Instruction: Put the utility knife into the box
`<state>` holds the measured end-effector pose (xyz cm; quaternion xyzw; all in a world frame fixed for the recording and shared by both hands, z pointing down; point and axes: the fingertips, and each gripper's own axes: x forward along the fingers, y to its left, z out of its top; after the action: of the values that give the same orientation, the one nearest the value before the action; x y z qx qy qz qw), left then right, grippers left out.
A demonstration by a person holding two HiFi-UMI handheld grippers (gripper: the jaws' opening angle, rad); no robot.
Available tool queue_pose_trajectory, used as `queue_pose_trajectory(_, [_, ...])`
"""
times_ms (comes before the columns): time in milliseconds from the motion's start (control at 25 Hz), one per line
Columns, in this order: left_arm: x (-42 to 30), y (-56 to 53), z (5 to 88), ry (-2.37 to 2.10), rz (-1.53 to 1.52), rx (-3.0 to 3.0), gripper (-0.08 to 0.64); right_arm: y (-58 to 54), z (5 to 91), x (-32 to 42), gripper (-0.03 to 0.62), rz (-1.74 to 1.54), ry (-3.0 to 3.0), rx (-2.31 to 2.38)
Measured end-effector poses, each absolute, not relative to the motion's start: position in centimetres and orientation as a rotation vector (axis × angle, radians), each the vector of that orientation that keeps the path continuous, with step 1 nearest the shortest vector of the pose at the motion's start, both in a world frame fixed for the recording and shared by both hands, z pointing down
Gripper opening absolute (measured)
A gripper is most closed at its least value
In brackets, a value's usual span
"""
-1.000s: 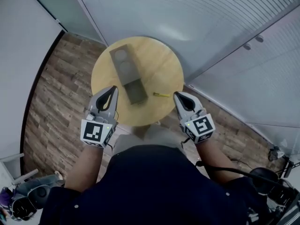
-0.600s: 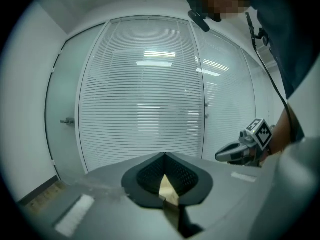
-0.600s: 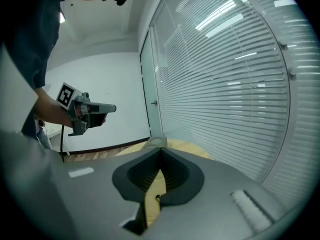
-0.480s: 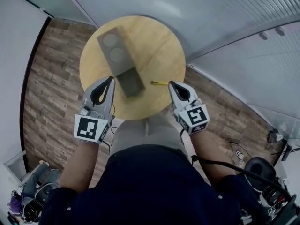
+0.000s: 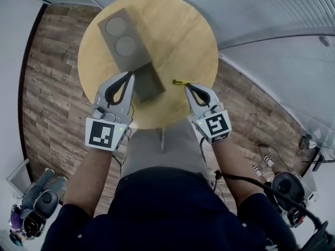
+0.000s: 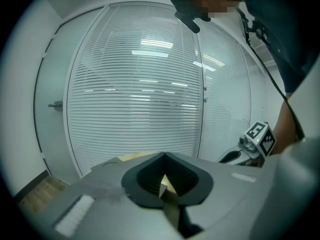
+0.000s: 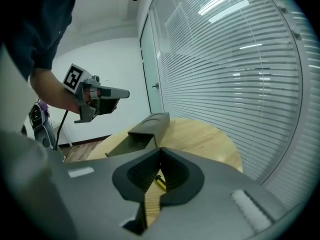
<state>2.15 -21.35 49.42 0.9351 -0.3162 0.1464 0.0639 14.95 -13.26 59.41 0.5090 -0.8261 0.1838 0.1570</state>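
A small yellow utility knife (image 5: 180, 82) lies on the round wooden table (image 5: 178, 30), to the right of a long grey box (image 5: 121, 42). The box's near end is an open compartment (image 5: 148, 84). My right gripper (image 5: 187, 86) is shut and empty, its tips just short of the knife. In the right gripper view the knife (image 7: 160, 182) shows through the gap behind the closed tips (image 7: 161, 149), with the box (image 7: 146, 129) beyond. My left gripper (image 5: 130, 76) is shut and empty, over the left side of the box's open end. In its own view the tips (image 6: 164, 155) meet.
A glass wall with white blinds (image 5: 272, 9) curves behind the table. Wood-plank floor (image 5: 47, 88) surrounds it. Dark equipment (image 5: 36, 208) sits on the floor at lower left, and a cable and more gear (image 5: 288, 187) at lower right.
Both grippers have come down and forward over the table's near edge. The right tips have closed in on the knife, the left tips on the box's open end. Both stayed shut.
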Motion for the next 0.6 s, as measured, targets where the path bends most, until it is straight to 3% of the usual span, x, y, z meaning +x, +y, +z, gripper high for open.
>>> queue_pose_trajectory(160, [1.8,-21.5,52.3,-0.971,0.483,2.774,0.003,-13.8,62.0,14.3,0.017,0.569,-2.341,1.434])
queue_pose_trajectory(280, [2.2,-21.6,53.8,-0.968,0.496,2.768,0.003,-14.0,64.6,14.1,0.117,0.6,-2.298,1.374])
queue_pose_trajectory(600, [2.5,-20.9,56.8,-0.938,0.533,2.707,0.003,-14.2,69.4,14.1,0.167,0.618,-2.188,1.208])
